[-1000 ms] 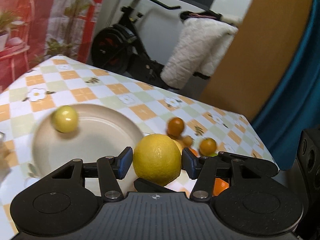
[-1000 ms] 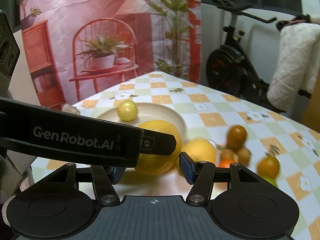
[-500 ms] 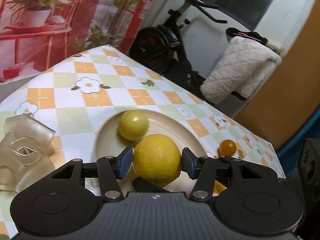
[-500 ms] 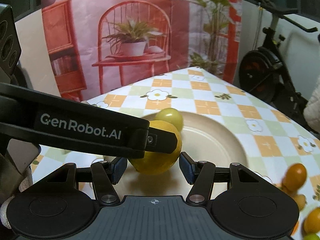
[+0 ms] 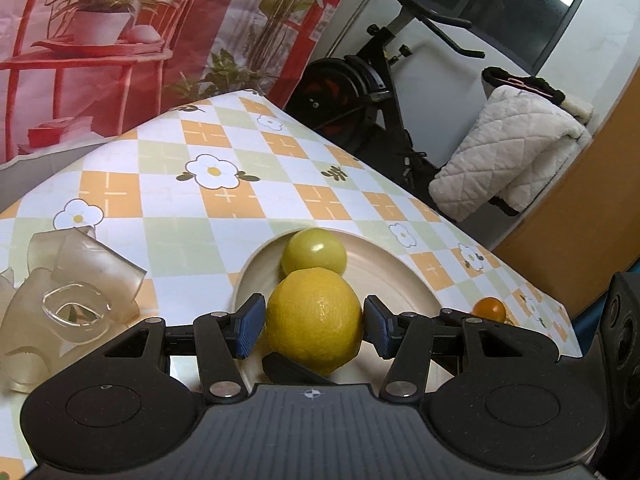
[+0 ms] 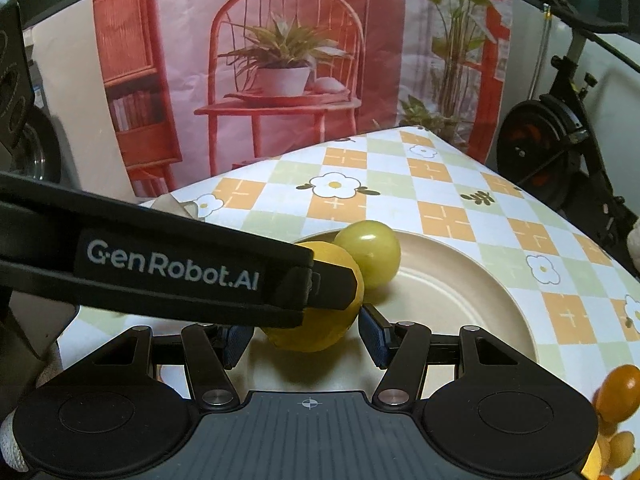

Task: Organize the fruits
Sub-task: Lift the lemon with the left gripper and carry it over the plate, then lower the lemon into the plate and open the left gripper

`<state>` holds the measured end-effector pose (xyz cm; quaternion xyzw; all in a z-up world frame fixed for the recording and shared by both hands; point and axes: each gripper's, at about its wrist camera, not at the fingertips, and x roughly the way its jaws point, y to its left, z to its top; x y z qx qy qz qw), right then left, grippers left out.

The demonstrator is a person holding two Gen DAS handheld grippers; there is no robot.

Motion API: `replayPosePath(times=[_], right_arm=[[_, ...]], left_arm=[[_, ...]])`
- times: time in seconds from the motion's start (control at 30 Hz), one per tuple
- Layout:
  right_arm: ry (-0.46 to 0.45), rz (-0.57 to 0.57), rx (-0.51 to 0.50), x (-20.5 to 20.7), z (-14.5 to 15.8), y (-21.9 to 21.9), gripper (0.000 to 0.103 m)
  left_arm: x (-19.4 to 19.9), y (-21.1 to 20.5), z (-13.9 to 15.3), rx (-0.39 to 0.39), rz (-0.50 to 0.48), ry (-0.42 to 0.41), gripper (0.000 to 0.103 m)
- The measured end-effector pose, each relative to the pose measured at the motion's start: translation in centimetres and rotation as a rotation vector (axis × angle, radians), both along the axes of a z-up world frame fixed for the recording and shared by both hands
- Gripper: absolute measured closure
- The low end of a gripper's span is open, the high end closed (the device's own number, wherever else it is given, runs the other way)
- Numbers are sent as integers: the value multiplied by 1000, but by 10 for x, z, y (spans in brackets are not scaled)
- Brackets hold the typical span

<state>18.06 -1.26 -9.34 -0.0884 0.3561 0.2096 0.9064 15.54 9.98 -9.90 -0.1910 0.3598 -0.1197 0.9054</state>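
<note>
We watched the left gripper (image 6: 320, 300) clamp the lemon (image 6: 340, 276) low over the cream plate (image 6: 460, 280), right beside a small yellow-green fruit (image 6: 370, 252), while our right gripper (image 6: 306, 336) hung with jaws apart.

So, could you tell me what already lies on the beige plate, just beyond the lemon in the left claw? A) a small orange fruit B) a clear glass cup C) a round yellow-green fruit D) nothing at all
C: a round yellow-green fruit lies on the beige plate, just behind the lemon gripped in the left claw.
</note>
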Motion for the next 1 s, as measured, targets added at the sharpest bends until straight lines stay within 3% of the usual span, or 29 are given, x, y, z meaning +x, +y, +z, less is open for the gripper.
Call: replayPosePath(times=[0.6,1.0], right_arm=[[-15,-6,-6,-3,5,0,48],[-82,-123,62,-43,24,-54,49]], left_arm=[[-9,1,12,40,43,-33,46],[-27,-23,36,120,22,-104,45]])
